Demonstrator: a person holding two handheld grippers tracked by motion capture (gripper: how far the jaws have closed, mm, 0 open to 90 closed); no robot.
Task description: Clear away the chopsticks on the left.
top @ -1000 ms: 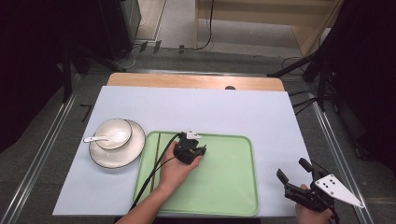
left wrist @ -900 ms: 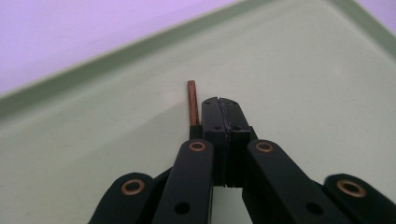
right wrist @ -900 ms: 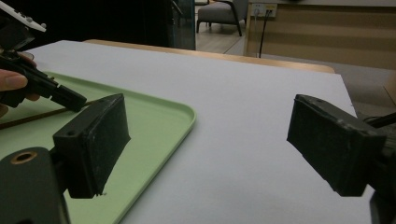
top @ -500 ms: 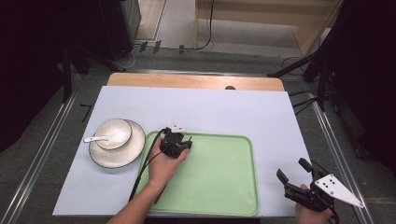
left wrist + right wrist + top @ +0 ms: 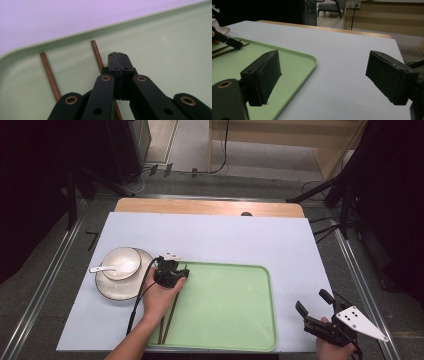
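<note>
Chopsticks (image 5: 169,317) are lying along the green tray's (image 5: 235,320) left side. Left gripper (image 5: 117,57) is hovering at their far ends, jaws pressed together, pinching nothing. Right gripper (image 5: 312,306) is idling wide apart, near right. Bowl (image 5: 121,262) is sitting left of tray.

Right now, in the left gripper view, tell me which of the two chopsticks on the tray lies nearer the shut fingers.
The chopstick running right beside the left gripper, passing under its fingers. The other chopstick lies apart, closer to the green tray's rim.
</note>
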